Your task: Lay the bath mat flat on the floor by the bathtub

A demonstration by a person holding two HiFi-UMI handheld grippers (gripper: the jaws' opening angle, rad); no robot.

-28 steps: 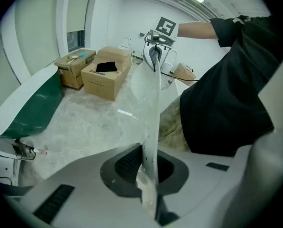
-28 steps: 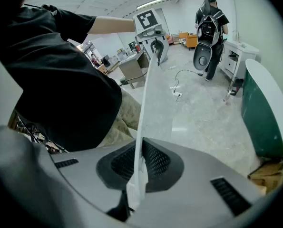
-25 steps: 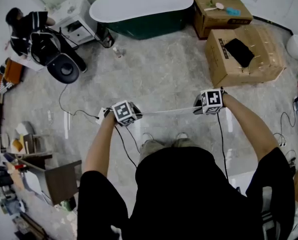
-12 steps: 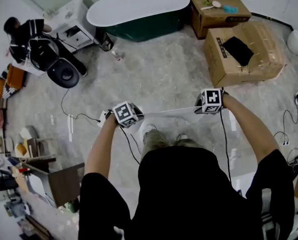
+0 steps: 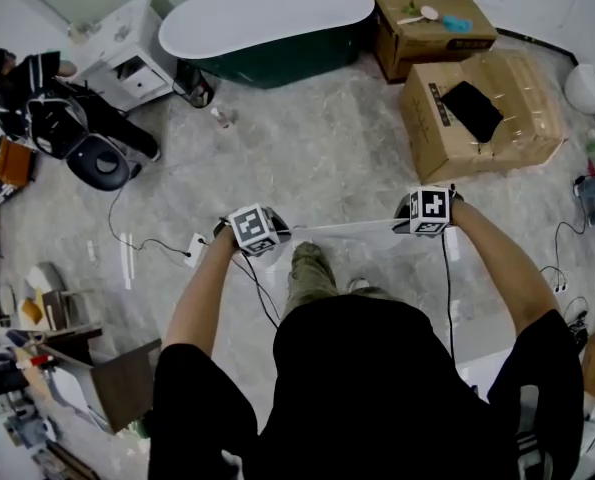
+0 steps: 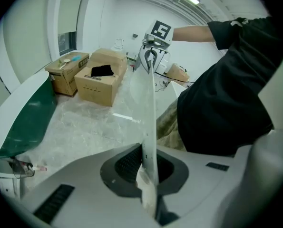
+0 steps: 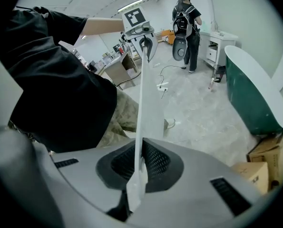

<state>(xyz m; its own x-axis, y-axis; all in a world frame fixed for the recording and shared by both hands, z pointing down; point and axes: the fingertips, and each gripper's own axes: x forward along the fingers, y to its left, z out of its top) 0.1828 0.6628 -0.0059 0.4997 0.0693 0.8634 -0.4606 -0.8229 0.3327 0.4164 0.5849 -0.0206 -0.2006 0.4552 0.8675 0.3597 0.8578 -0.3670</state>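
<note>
Left gripper [image 6: 148, 163] and right gripper [image 7: 140, 163] both clenched on the bath mat [image 5: 349, 230], which is stretched between them in the air in front of me. Not laid yet. The bathtub [image 5: 267, 23] is well apart, so I reckon carrying over and lowering remain.

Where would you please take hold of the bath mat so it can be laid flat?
By the two ends of its top edge, coming in from either side: the bath mat is a thin, limp sheet, and the left gripper and right gripper, shut there, hold it stretched.
</note>
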